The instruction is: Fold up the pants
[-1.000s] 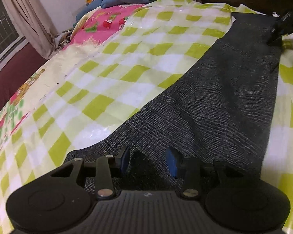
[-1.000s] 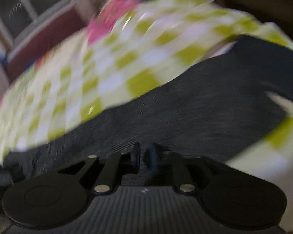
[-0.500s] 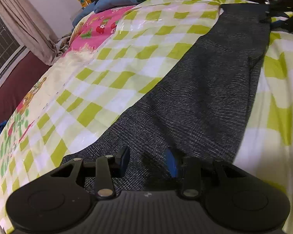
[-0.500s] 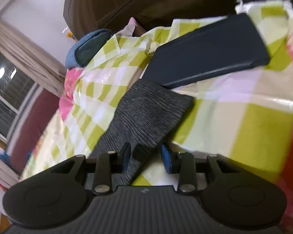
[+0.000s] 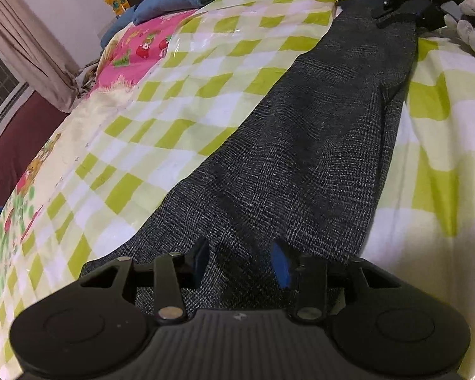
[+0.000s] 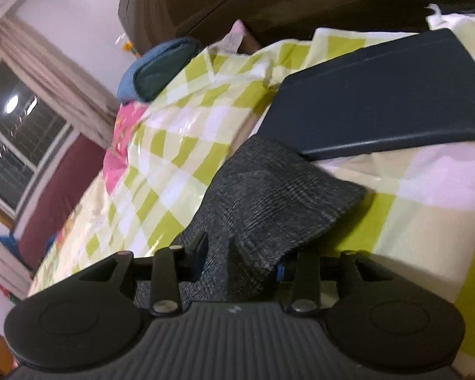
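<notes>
Straddling the grey pants [image 5: 304,145], the left tongs [image 5: 242,261] stood apart over one end; the right tongs [image 6: 240,258] were likewise apart around the other end. Beyond them lay the checked bed sheet [image 5: 180,101] and a dark folder [image 6: 380,101].

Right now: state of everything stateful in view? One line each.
pants: laid out long and flat on the bed, not yet folded over
left gripper: open, fingers straddling one end of the pants
right gripper: open, fabric bunched between its fingers
dark flat case: closed, lying on the bedsheet
</notes>
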Tool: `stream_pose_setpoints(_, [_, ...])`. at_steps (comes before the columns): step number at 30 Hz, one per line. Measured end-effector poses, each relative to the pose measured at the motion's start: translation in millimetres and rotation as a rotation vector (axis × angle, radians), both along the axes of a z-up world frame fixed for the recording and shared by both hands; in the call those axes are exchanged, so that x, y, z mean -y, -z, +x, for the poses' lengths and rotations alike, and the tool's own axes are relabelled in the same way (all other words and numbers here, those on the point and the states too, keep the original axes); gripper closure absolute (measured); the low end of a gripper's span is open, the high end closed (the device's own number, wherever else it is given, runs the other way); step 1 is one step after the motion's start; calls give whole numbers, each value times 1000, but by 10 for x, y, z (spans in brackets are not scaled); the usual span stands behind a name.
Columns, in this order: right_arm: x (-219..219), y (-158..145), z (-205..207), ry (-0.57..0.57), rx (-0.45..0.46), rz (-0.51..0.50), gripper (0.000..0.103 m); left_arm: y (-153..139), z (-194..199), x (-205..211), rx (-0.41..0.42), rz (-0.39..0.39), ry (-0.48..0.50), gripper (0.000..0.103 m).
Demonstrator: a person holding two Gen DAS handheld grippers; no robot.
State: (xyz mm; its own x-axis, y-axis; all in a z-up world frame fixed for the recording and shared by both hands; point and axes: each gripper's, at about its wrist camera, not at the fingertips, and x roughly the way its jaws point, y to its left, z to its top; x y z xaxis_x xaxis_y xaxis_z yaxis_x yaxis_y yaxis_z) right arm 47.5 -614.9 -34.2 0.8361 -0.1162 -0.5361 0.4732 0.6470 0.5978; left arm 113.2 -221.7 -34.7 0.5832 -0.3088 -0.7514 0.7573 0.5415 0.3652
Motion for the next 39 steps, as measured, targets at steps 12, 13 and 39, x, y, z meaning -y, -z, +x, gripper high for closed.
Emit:
stream_pose_setpoints(12, [188,-289,-394,68,101,110,96,-138,-108,59,-34,-68,47,46])
stream_pose_setpoints(13, [223,-286,-471,87,94,105,96,-129,-146,90,-46,-71,64,45])
stream_pose_setpoints(39, [278,-237,-812,204,-56,-29,89,-10,-313,179,-37,-22,84,43])
